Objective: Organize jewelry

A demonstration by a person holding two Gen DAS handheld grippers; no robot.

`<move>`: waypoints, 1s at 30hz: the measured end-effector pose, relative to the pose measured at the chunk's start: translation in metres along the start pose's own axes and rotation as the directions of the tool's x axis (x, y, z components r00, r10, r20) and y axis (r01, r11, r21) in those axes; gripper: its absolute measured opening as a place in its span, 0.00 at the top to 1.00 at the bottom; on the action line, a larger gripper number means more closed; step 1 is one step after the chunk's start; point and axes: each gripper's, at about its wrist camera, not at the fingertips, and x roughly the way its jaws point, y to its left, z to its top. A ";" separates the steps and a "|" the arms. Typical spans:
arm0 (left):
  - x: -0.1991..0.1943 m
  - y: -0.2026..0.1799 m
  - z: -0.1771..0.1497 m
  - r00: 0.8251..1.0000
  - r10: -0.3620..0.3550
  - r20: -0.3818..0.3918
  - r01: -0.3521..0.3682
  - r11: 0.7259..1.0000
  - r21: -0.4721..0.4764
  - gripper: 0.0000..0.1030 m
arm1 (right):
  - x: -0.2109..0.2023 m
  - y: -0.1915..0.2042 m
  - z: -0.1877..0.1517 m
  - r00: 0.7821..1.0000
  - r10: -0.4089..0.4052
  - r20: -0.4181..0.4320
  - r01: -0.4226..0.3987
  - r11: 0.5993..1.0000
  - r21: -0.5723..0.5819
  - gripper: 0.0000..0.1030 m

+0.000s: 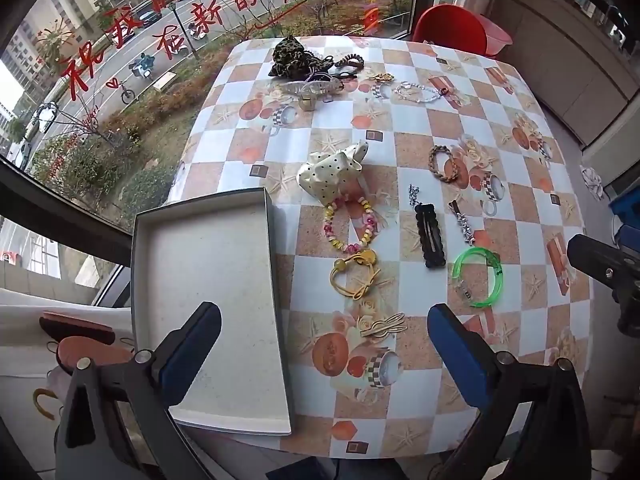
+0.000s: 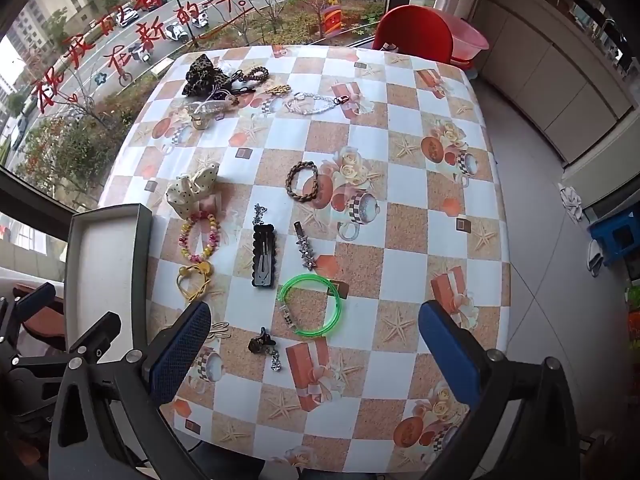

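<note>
Jewelry lies scattered on the table, box empty at left. Both grippers, left and right, hover spread, holding nothing. Best start near: pinch green bangle by its rim.

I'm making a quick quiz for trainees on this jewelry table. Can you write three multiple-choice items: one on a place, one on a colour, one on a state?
1. Where is the box?
A. by the table's window-side edge
B. on the red chair
C. on the floor

2. What colour is the open plastic bangle?
A. blue
B. green
C. white

3. What is in the left claw?
A. a bracelet
B. a hair clip
C. nothing, it is open

Key: 1 A, the box lies on the table beside the window; 2 B, bright green in both views; 3 C, its pads stand wide apart over the table.
</note>
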 end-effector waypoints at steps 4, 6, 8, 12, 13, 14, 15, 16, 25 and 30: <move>0.001 -0.001 0.000 1.000 0.001 -0.001 -0.001 1.000 0.002 0.00 | 0.001 0.000 0.000 1.000 -0.002 -0.002 0.002 1.000 0.000 0.00; 0.001 -0.001 0.000 1.000 0.000 -0.003 0.000 1.000 0.002 0.00 | 0.001 0.001 0.001 1.000 -0.002 -0.002 0.002 1.000 0.000 0.00; 0.001 -0.001 0.000 1.000 0.001 -0.004 -0.001 1.000 0.001 0.00 | 0.003 0.001 0.000 1.000 -0.003 -0.003 0.003 1.000 0.001 0.00; 0.002 -0.001 0.000 1.000 0.001 -0.004 -0.001 1.000 0.001 0.00 | 0.003 0.001 0.000 1.000 -0.004 -0.003 0.004 1.000 0.000 0.00; 0.002 -0.001 0.000 1.000 0.000 -0.004 0.000 1.000 0.001 0.00 | 0.003 0.001 0.000 1.000 -0.003 -0.003 0.003 1.000 -0.001 0.00; 0.002 -0.001 0.000 1.000 0.000 -0.003 0.000 1.000 0.001 0.00 | 0.003 0.001 0.000 1.000 -0.002 -0.003 0.002 1.000 -0.001 0.00; 0.002 -0.001 0.000 1.000 0.000 -0.003 0.000 1.000 0.001 0.00 | 0.003 0.001 0.001 1.000 -0.004 -0.004 0.004 1.000 0.000 0.00; 0.002 0.000 0.000 1.000 -0.001 -0.003 0.001 1.000 0.001 0.00 | 0.003 0.001 0.001 1.000 -0.003 -0.004 0.003 1.000 0.000 0.00; 0.002 0.000 0.000 1.000 0.000 -0.003 0.000 1.000 0.002 0.00 | 0.003 0.001 0.000 1.000 -0.003 -0.005 0.003 1.000 0.002 0.00; 0.002 0.000 0.000 1.000 -0.001 -0.004 0.001 1.000 0.002 0.00 | 0.003 0.001 0.000 1.000 -0.003 -0.007 0.003 1.000 0.001 0.00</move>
